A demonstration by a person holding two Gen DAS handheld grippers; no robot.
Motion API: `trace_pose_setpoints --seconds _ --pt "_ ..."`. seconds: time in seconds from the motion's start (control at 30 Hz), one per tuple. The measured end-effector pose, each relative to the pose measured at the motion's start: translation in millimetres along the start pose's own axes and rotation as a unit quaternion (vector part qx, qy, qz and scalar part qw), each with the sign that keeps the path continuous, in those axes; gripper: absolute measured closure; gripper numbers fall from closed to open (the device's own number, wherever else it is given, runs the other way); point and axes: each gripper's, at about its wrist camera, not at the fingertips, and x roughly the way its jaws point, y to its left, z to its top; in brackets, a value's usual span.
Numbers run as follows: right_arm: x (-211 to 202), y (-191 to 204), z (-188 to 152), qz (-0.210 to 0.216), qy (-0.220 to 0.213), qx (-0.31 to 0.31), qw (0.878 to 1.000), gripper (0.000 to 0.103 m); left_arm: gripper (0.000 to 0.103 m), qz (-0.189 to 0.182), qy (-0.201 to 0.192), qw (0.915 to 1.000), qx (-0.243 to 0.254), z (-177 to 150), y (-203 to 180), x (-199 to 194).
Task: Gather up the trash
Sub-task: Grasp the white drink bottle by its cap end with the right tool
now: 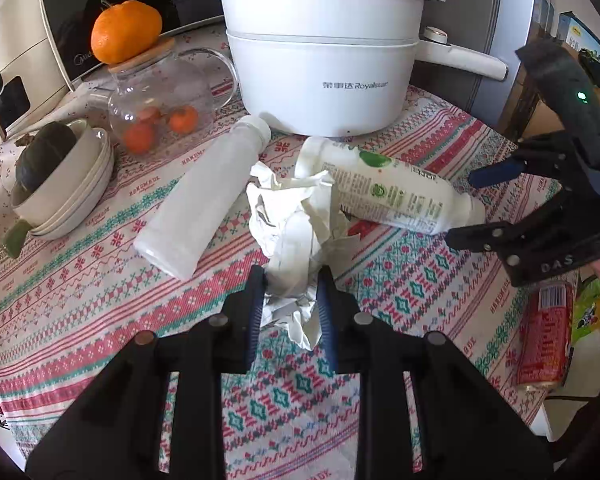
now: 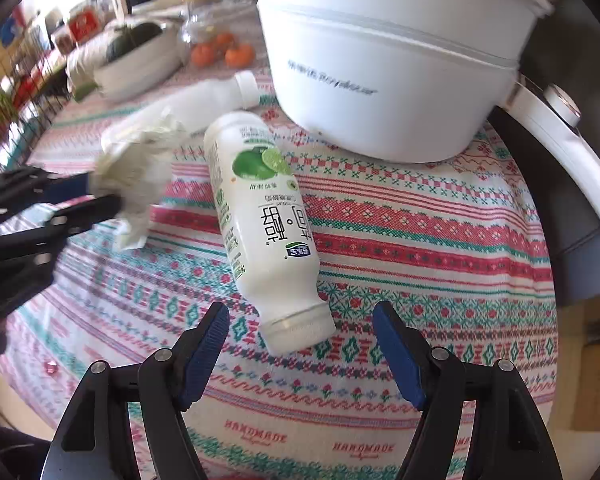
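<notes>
A crumpled white paper [image 1: 296,232] lies on the patterned tablecloth [image 1: 100,312]. My left gripper [image 1: 291,300] is shut on its near end; it shows in the right wrist view too [image 2: 100,196], holding the paper [image 2: 136,172]. A white bottle with a green lime label [image 2: 260,216] lies on its side, also in the left wrist view [image 1: 396,192]. My right gripper [image 2: 300,316] is open, its fingers either side of the bottle's near end without touching; it shows at the right in the left wrist view [image 1: 476,208]. A plain white bottle [image 1: 204,196] lies left of the paper.
A white Royalstar pot [image 1: 324,60] stands at the back. A glass teapot [image 1: 160,96] carries an orange [image 1: 126,32]. Stacked bowls [image 1: 72,192] sit at left. A red can [image 1: 544,336] and a green packet [image 1: 588,308] lie at the table's right edge.
</notes>
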Motion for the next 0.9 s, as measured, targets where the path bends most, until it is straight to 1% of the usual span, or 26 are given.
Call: trace_pose_setpoints --seconds 0.17,0.2,0.23,0.27,0.3,0.33,0.37,0.43,0.5,0.7,0.9 --pt "18.0 9.9 9.1 -0.012 0.025 -0.016 0.999 0.030 0.075 -0.002 0.008 0.9999 -0.007 -18.7 0.9 -10.2" --pt "21.0 10.6 10.6 -0.015 0.032 -0.015 0.999 0.035 0.075 -0.001 0.009 0.9999 -0.008 -21.4 0.2 -11.4" --pt "24.2 11.3 11.3 -0.019 0.038 -0.014 0.999 0.042 0.075 0.000 0.010 0.9999 -0.009 -24.0 -0.1 -13.2" --pt "26.6 12.0 11.4 -0.019 0.044 -0.014 0.999 0.047 0.075 0.001 0.010 0.9999 -0.010 -26.0 -0.6 -15.1" --pt "29.2 14.1 11.9 -0.018 0.050 -0.015 0.998 0.055 0.075 0.001 0.010 0.9999 -0.012 -26.4 -0.4 -16.8" --pt "28.9 15.5 11.6 -0.017 0.049 -0.016 0.999 0.060 0.075 0.001 0.010 0.9999 -0.013 -27.5 -0.9 -18.4" --pt "27.3 17.3 11.3 -0.018 0.047 -0.019 0.999 0.060 0.075 0.003 0.010 0.9998 -0.014 -28.5 -1.7 -21.7" --pt "19.8 22.0 8.8 -0.035 0.042 -0.027 0.998 0.061 0.075 0.003 0.007 0.9998 -0.016 -28.0 -3.3 -28.4" --pt "6.8 25.7 5.4 -0.035 0.028 -0.031 0.998 0.061 0.075 0.004 0.001 0.9998 -0.019 -27.7 -3.9 -38.5" --pt "-54.4 32.4 -7.8 -0.027 -0.024 -0.020 0.999 0.062 0.075 0.002 -0.015 0.9992 -0.036 -27.8 -13.2 -75.4" --pt "-112.1 39.0 -21.3 -0.038 -0.063 -0.011 0.997 0.062 0.075 -0.011 -0.039 0.9978 -0.052 -31.7 -30.2 -114.7"
